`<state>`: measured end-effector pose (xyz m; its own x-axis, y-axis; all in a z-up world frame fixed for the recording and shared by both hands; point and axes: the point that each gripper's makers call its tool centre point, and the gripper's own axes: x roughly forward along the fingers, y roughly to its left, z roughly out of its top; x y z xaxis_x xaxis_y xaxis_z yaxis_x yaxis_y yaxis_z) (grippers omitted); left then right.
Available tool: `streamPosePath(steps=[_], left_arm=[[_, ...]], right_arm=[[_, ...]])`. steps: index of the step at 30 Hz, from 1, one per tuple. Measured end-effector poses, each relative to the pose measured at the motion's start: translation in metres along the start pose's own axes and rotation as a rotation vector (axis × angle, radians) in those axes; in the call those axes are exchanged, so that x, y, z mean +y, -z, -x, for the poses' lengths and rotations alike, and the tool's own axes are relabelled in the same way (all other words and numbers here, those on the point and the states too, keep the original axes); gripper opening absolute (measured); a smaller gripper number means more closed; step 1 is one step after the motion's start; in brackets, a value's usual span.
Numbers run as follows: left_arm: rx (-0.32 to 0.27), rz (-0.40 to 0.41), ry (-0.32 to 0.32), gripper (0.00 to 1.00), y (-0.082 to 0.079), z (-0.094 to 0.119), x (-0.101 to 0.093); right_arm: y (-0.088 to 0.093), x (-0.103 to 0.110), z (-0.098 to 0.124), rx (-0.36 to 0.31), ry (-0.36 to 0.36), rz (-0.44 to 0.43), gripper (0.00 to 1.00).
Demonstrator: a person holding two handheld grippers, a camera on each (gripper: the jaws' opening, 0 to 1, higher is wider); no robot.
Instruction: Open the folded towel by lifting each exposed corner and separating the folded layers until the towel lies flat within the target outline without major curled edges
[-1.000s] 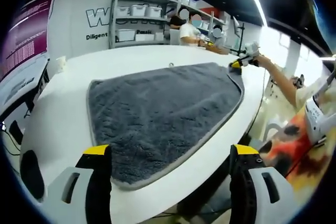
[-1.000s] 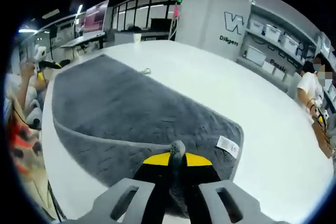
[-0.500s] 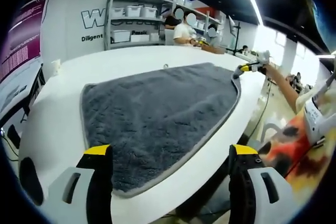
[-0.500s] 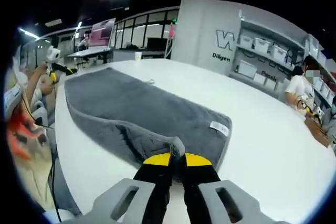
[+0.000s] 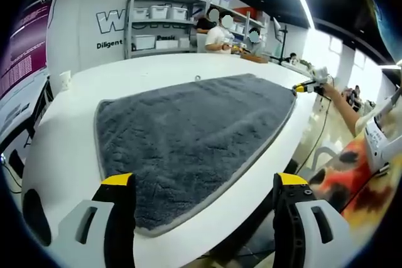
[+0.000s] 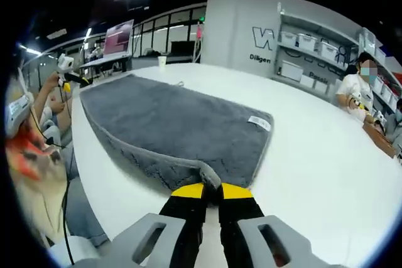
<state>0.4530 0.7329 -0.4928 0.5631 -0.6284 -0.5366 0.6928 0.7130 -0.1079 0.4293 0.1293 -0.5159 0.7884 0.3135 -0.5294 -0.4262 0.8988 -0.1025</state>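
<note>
Left gripper view: the left claw (image 5: 204,202) stands released, its yellow-tipped jaws wide apart and hovering at the near edge of the white bench (image 5: 151,67). Between them spreads the grey plush towel with a pale hemmed border (image 5: 188,133), lying flat — its long axis runs away from the camera toward the far right corner. There the right claw (image 5: 300,88) pinches that corner.

Right gripper view: the right claw (image 6: 212,191) is clenched on the towel's (image 6: 173,120) near corner, which rises slightly off the bench (image 6: 314,155). The cloth stretches lengthwise up-left toward the left claw (image 6: 65,80). A small white label (image 6: 259,121) sits on its right edge.
</note>
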Motion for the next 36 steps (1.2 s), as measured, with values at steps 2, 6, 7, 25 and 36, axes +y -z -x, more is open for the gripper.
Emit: streamPosePath(steps=[2, 6, 7, 25, 36], left_arm=[[0.001, 0.001, 0.004, 0.87, 0.001, -0.001, -0.001], [0.003, -0.001, 0.007, 0.87, 0.001, -0.002, -0.001], [0.004, -0.001, 0.007, 0.87, 0.002, -0.001, -0.001], [0.001, 0.000, 0.010, 0.87, 0.002, -0.002, 0.001], [-0.003, 0.009, 0.013, 0.86, 0.005, 0.000, 0.000]], right_arm=[[0.002, 0.001, 0.001, 0.010, 0.003, 0.006, 0.02], [0.003, 0.001, 0.003, 0.014, 0.006, -0.005, 0.06], [0.003, 0.000, 0.004, 0.016, 0.009, -0.007, 0.08], [-0.008, 0.041, 0.033, 0.088, -0.063, 0.004, 0.54], [-0.010, 0.036, 0.008, 0.111, 0.009, -0.100, 0.43]])
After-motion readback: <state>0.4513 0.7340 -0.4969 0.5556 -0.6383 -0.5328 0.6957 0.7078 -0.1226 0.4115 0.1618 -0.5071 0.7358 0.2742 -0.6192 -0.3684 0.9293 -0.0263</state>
